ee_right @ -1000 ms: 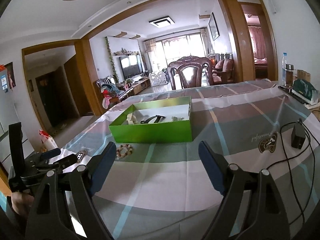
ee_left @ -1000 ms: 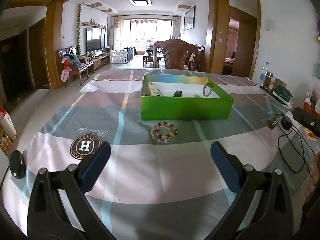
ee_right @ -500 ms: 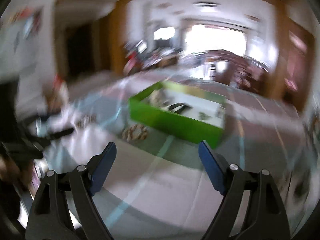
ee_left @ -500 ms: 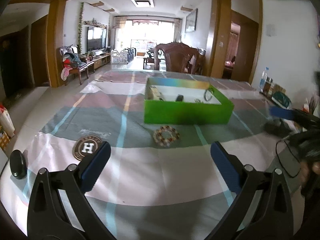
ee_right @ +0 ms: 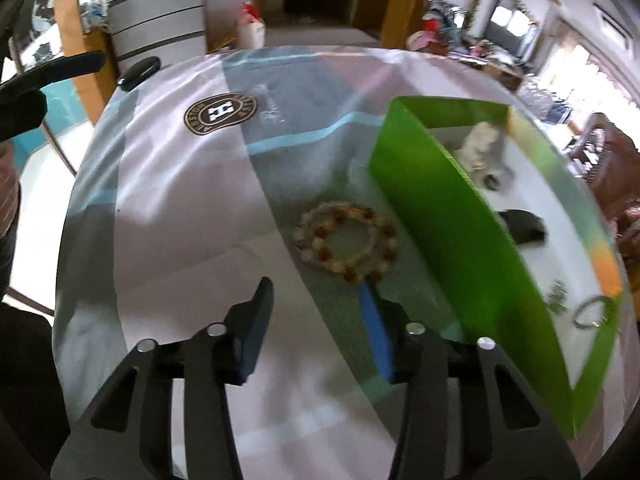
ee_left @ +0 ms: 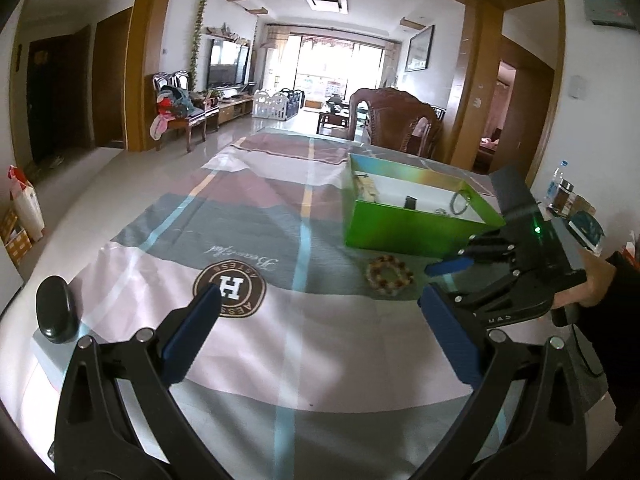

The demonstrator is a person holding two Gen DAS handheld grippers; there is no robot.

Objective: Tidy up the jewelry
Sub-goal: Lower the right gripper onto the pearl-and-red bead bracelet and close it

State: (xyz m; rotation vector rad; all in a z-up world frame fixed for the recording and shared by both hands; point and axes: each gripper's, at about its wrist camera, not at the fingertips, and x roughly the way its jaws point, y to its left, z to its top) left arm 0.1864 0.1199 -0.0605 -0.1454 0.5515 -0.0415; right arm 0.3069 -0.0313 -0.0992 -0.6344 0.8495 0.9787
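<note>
Right wrist view shows the right tool, jaws closing with nothing between them, just short of the beaded bracelet, apparently lying on the bench beside the green box.

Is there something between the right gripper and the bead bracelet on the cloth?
Nothing visible. The right gripper, its jaws closing with nothing between them, is just short of the bead bracelet; only bare tablecloth lies between.
</note>
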